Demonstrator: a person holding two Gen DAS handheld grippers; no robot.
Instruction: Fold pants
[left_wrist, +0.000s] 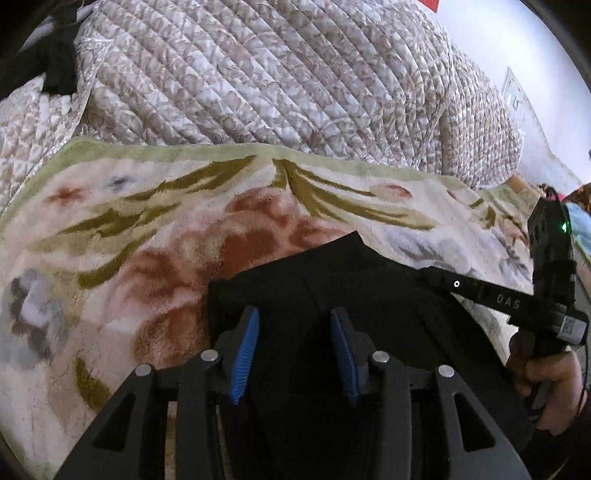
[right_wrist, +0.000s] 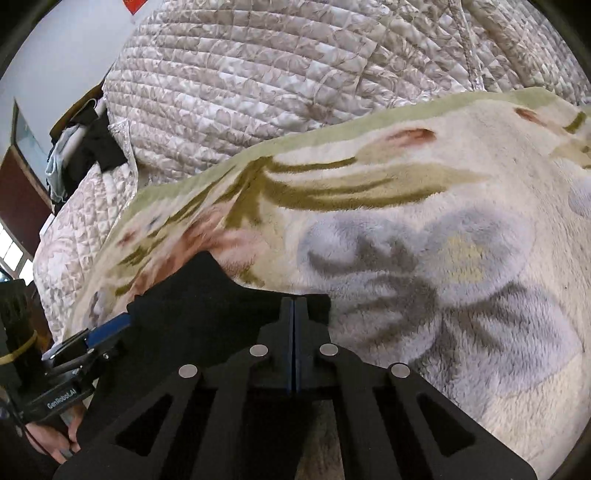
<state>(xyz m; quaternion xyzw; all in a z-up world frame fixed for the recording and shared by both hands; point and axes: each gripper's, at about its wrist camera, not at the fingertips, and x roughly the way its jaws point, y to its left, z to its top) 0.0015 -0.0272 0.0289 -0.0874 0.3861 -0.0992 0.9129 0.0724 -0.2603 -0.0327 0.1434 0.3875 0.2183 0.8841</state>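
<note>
The left gripper (left_wrist: 293, 325) stands wide, its blue pads (left_wrist: 245, 350) apart over the black pants (left_wrist: 332, 269), with nothing between them. The right gripper (right_wrist: 294, 310) has its fingers pressed together at the pants' (right_wrist: 207, 295) edge; whether cloth is pinched cannot be told. The pants lie at six o'clock on a flowered fleece blanket (left_wrist: 147, 221). A quilted bedspread (left_wrist: 258, 74) rises behind at twelve o'clock.

Soft even daylight, fisheye-bent edges, slight blur.
</note>
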